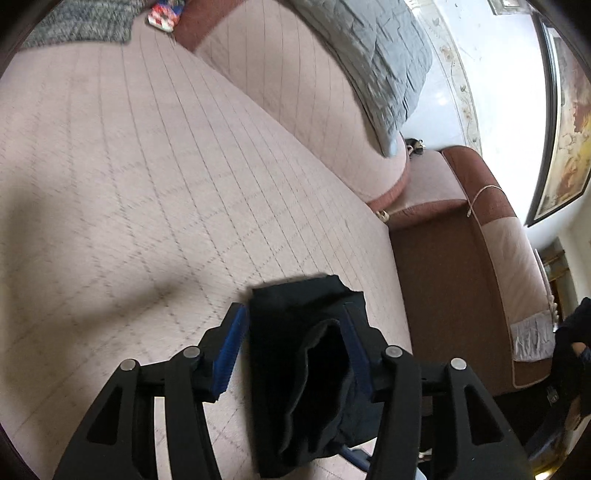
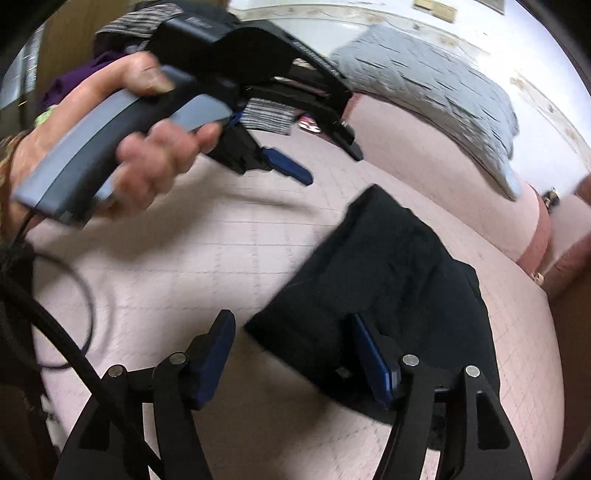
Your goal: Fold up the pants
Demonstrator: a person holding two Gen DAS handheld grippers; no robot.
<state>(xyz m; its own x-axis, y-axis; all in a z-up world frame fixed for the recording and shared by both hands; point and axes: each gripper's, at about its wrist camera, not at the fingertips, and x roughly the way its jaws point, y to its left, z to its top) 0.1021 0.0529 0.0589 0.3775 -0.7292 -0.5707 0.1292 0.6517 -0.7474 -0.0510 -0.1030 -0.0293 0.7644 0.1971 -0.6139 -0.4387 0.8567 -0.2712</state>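
1. Left gripper: jaws apart, black pants slack between them, not pinched.
2. Right gripper: wide open, holding nothing, at the pants' edge.
3. Pants lie bunched on the sofa: a fold looks just released; next, regrip an edge.

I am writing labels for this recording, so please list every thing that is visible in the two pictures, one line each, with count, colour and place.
pants: one, black, folded bundle lying on the sofa seat, between both tongs' fingers.
sofa seat cover: one, pale pink, quilted grid, under the pants.
sofa trim: reddish brown, at the seat's end and armrest.
quilted blanket: one, grey, over the sofa back.
knitted cloth: one, grey mottled, far end of the seat.
small packet: one, red, white and blue, beside the knitted cloth.
framed painting: one, dark frame, on the wall.
cable: black, looping at the left.
left tongs: black, blue pads, open.
right tongs: same, open.
left hand: holding the grey handle.
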